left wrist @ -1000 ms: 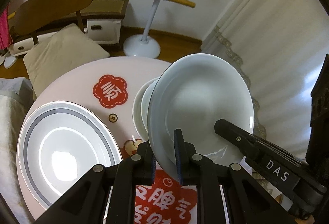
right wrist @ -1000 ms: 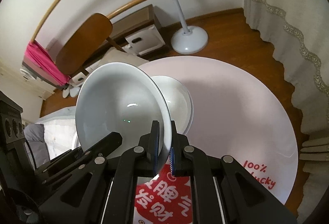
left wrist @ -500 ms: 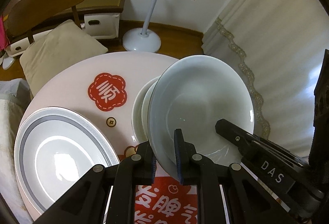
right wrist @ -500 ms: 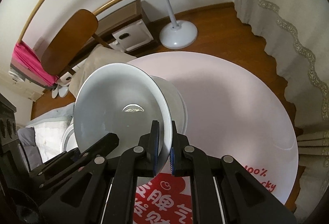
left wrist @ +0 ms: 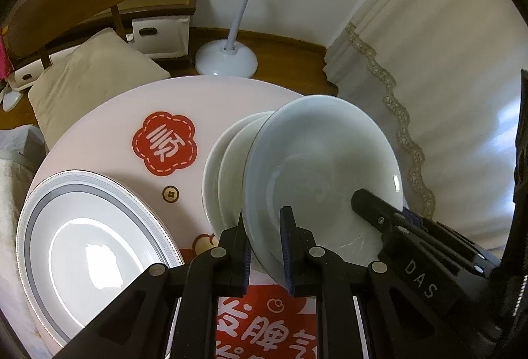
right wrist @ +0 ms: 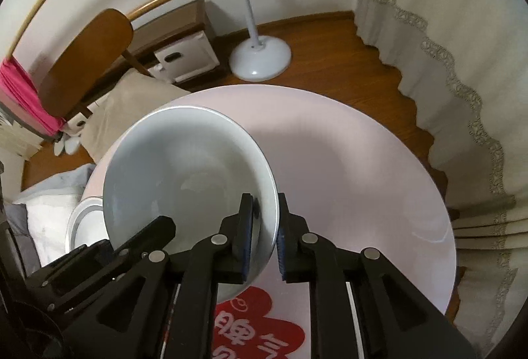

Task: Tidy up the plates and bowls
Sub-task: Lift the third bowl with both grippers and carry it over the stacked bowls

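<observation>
Left wrist view: both your grippers, left (left wrist: 265, 248) and right (right wrist: 265, 235), have jaws clenched on one pale bowl's (left wrist: 321, 174) rim, centre frame, above stacked bowls (left wrist: 227, 167). Lower it level onto them. The rimmed plate (left wrist: 89, 246) sits lower left; the surface (right wrist: 346, 161) lies bare to the right.

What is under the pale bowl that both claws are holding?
Under the pale bowl, two white bowls sit nested on the pink table. Only their rims show; the rest is covered.
</observation>
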A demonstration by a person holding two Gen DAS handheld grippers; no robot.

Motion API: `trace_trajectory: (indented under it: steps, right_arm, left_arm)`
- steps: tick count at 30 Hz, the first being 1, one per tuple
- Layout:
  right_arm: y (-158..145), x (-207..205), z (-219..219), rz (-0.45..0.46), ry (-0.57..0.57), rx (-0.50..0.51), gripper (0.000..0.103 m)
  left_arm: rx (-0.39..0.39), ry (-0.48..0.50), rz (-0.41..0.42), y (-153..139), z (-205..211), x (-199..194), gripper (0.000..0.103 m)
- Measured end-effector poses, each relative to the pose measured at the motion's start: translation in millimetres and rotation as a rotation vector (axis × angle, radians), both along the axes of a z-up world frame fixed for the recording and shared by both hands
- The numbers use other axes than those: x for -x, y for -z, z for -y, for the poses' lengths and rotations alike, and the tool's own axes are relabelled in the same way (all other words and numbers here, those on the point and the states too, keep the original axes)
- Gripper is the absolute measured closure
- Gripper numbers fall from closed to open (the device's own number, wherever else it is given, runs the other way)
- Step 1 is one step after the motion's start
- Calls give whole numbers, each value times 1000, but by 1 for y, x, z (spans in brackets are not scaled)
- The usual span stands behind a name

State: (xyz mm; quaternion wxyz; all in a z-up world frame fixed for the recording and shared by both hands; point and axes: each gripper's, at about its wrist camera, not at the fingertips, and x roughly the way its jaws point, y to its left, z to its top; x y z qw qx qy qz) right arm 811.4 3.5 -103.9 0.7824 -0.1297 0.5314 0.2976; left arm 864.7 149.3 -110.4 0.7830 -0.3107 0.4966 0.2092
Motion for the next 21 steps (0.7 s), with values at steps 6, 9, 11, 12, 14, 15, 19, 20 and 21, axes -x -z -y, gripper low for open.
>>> trace_trajectory:
  steps: [6,9,11,12,14,15,19,20,21]
  right_arm:
    - [11,-10,10,-65,25,-47,88]
    - [15,-13,11,-77,27,-51,86]
    - [19,-15,13,-101,34,-61,85]
    - [22,-16,14,-114,40,-67,85]
    - [24,-18,17,-129,49,-77,83]
    - [25,-19,18,-135,52,-83,83]
    - [27,-22,18,-150,58,-103,81]
    - [28,-22,19,-153,59,-107,78]
    - [28,-23,20,-158,61,-112,77]
  left_arm:
    - [-6,4,11,1,-2,1,90]
    - [-7,5,14,2,-2,1,89]
    - [-1,9,25,1,-4,2,87]
    - [0,9,28,1,-5,3,86]
    - [4,12,37,0,-6,4,85]
    - [7,15,41,0,-6,5,84]
    - [32,5,54,1,-11,7,83]
    - [38,3,57,1,-13,8,82]
    - [43,7,62,1,-14,9,82]
